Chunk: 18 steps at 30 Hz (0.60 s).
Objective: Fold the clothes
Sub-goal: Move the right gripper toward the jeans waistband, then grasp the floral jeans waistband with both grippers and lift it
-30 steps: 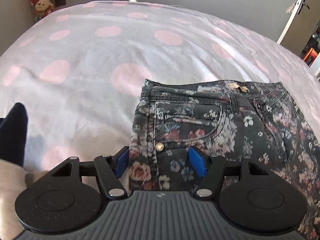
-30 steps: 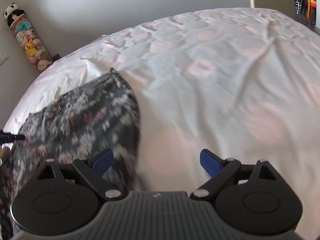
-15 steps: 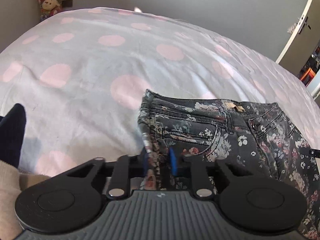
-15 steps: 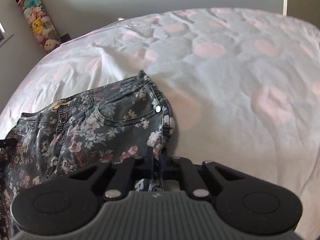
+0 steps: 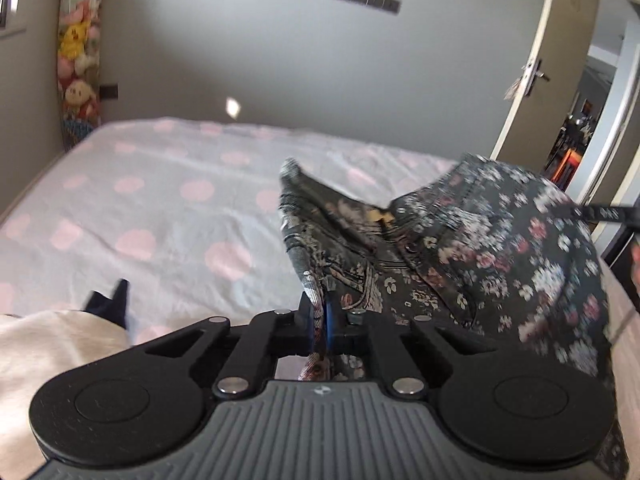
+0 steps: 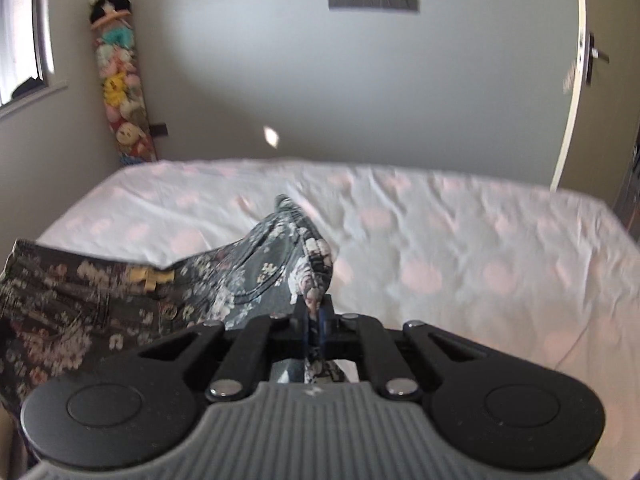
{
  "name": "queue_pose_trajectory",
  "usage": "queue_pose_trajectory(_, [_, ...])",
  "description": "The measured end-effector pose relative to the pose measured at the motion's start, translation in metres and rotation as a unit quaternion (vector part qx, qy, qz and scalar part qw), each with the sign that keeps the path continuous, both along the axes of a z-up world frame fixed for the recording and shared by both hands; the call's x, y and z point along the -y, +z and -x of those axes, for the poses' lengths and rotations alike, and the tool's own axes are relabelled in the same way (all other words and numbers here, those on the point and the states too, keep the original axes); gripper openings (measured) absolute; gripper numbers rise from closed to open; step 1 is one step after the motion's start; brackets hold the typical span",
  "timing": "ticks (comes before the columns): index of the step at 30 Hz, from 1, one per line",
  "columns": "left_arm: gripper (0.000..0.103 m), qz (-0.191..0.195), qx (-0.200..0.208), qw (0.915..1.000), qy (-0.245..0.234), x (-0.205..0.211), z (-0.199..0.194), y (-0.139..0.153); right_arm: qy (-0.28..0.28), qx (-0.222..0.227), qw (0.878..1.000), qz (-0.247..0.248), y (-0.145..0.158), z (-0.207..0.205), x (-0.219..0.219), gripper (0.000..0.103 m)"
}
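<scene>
Dark floral jeans (image 5: 460,252) hang in the air above the bed, held at the waistband by both grippers. My left gripper (image 5: 319,322) is shut on the left side seam of the waist. My right gripper (image 6: 314,322) is shut on the right side seam; the jeans (image 6: 100,300) stretch away to its left. The waistband sags between the two grips, with a tan label at its middle. The legs are hidden below the grippers.
The bed has a white sheet with pink dots (image 5: 160,216), also seen in the right wrist view (image 6: 440,248). A cream garment (image 5: 48,344) with a dark navy piece (image 5: 110,300) lies at the near left. A plush-toy column (image 6: 120,92) stands in the corner; an open door (image 5: 552,72) is right.
Both grippers went from open beside the waist to shut on its side seams, then lifted the jeans off the bed. The views now tilt up toward the wall.
</scene>
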<state>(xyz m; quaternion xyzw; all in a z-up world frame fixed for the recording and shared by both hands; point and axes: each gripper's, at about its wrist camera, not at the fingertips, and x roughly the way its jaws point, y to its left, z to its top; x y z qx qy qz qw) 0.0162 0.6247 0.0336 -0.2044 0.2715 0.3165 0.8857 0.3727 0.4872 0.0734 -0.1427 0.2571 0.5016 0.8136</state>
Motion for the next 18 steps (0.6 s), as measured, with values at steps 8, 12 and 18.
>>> queue_pose_trajectory(8, [0.004,-0.080,0.034,0.9959,0.027,0.089,0.116,0.106,0.073,0.065,0.993,-0.067,0.115,0.095,-0.013,0.006])
queue_pose_trajectory(12, [0.004,-0.097,0.024,0.9926,0.069,0.116,0.174,0.123,0.125,0.063,0.986,-0.087,0.134,0.154,-0.044,0.006])
queue_pose_trajectory(18, [0.004,-0.059,-0.013,0.9864,0.153,0.113,0.249,0.090,0.201,0.032,0.976,-0.080,0.111,0.249,-0.108,0.006])
